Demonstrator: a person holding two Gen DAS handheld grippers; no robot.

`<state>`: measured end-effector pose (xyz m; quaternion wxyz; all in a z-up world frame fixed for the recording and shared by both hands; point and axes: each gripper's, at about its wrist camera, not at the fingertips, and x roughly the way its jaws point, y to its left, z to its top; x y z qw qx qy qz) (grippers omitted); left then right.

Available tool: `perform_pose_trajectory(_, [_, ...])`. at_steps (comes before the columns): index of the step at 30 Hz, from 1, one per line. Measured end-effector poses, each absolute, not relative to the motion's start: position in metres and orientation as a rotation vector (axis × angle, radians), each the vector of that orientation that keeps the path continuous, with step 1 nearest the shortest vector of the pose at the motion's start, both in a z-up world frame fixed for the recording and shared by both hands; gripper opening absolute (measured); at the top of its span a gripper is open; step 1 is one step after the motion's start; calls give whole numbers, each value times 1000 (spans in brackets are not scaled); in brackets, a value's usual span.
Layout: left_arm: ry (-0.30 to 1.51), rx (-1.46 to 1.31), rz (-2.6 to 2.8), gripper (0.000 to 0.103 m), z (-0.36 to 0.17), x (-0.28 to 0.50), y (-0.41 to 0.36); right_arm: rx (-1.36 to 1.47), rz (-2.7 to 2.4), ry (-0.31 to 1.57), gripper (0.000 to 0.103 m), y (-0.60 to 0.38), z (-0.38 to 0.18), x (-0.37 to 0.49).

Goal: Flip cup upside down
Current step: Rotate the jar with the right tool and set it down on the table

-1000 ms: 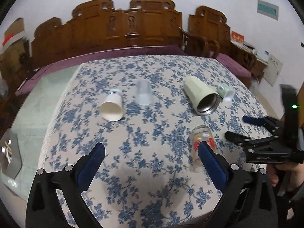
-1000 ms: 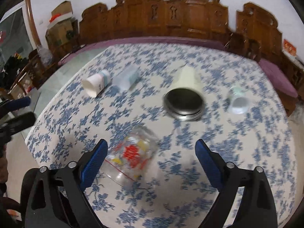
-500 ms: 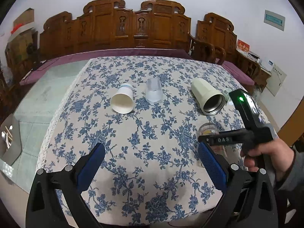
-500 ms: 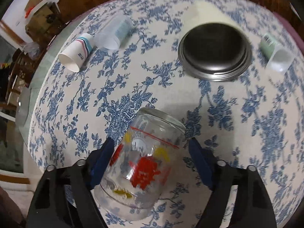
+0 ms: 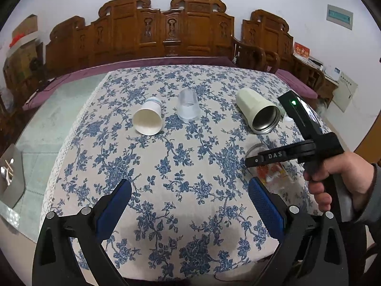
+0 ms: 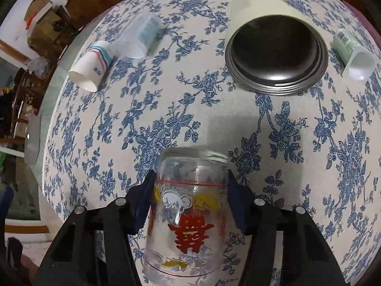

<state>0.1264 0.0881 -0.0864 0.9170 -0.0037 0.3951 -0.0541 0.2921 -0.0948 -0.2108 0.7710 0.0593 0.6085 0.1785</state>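
The right gripper (image 6: 188,197) is squeezing the glass cup (image 6: 190,212), which is lying on its side on the desk (image 6: 297,147) with its long axis running straight out along the fingers, mouth pointing away (handy for tipping it over). The left gripper (image 5: 189,205) is hanging wide apart, holding nothing. Farther back, a steel tumbler (image 6: 276,52) is lying down too.

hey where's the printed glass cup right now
The printed glass cup lies on the floral tablecloth between the right gripper's blue pads in the right wrist view, just in front of the steel-lined cream tumbler.
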Motion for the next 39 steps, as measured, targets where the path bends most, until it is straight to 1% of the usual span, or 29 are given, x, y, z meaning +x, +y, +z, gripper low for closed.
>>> perform_pose_trajectory(7, [816,-7,-118,94,-88,126,86,50,447,1175,59,-97,-184,264])
perform_pose_trajectory(11, [817,-4,-116,94,-87,126,85,-88,478,1040,59,-94,-160,242])
perform_pose_trajectory(17, [816,-7,-116,94,-87,127,87,-232,475,902,58,-90,-145,225])
perform_pose_trajectory(25, [808,-10,-108,94,-85,126,89,-281,464,893,58,-75,-157,236])
perform_pose_trajectory(36, [798,-10,-107,94,-82,124,88,-164,455,892,59,-82,-162,231])
perform_pose_trajectory(38, [796,-8,-105,94,-81,124,87,-153,452,880,64,-85,-160,228])
perform_pose_trajectory(39, [794,-8,-105,94,-80,123,87,-146,447,871,69,-86,-158,226])
